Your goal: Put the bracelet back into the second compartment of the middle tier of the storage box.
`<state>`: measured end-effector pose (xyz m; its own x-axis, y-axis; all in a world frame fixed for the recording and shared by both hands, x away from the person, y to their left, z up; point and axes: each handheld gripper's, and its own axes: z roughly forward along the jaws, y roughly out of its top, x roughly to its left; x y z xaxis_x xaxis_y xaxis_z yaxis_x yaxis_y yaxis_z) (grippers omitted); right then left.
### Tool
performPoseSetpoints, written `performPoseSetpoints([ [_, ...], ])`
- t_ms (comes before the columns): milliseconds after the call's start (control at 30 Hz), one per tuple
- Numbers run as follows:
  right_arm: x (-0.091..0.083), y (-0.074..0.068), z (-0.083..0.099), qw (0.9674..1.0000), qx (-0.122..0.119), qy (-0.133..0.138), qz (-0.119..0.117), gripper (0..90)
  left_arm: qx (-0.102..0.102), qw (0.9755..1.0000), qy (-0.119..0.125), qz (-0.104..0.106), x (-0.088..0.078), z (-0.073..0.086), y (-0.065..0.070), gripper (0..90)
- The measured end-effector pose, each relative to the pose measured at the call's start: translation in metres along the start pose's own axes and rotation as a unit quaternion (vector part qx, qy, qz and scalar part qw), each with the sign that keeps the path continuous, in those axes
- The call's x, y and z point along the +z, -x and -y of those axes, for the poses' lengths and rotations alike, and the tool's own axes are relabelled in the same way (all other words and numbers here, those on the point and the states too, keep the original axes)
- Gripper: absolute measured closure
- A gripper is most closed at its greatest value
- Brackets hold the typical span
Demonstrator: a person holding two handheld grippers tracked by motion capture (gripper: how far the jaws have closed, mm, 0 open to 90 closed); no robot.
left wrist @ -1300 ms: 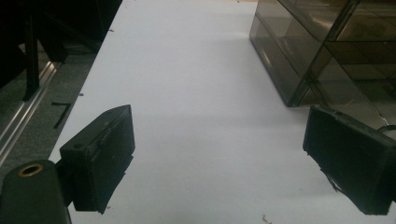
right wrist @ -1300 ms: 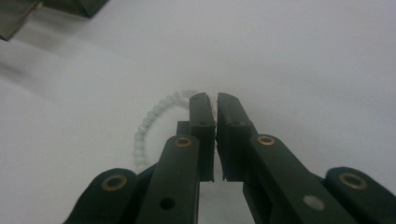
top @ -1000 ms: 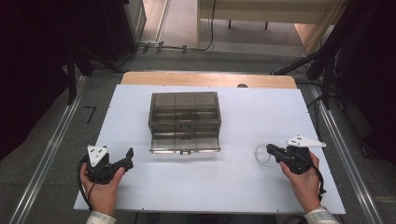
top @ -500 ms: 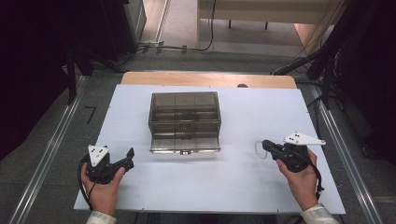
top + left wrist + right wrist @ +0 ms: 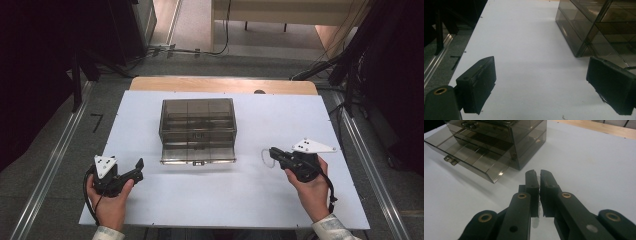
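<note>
Smoked-plastic drawer box (image 5: 198,128) sat mid-table, translucent, its bottom drawer (image 5: 198,154) pulled out toward us (handle facing front). We held the left gripper (image 5: 541,87) wide apart; the right gripper (image 5: 539,178) pinched a thin clear ring (image 5: 266,156).

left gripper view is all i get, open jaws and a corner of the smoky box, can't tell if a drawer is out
observer: yes, in the high view the bottom drawer of the drawer box stands pulled out.
operator: where's the other gripper
observer: the right gripper is off to the right of that drawer, apart from it, with its tips pointing toward it.
operator: open or shut
observer: shut. In the right gripper view its jaws stand pressed together.
</note>
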<state>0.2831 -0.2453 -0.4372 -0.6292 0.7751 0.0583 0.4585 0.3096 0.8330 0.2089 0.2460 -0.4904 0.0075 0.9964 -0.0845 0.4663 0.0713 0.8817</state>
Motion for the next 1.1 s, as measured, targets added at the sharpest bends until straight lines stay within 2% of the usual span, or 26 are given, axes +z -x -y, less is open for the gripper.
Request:
performPoseSetpoints([
  [1100, 0.016, -0.033, -0.03, 0.9985, -0.002, 0.042, -0.036, 83.7, -0.001, 1.0, 0.001, 0.002, 0.0, 0.0, -0.001, 9.7],
])
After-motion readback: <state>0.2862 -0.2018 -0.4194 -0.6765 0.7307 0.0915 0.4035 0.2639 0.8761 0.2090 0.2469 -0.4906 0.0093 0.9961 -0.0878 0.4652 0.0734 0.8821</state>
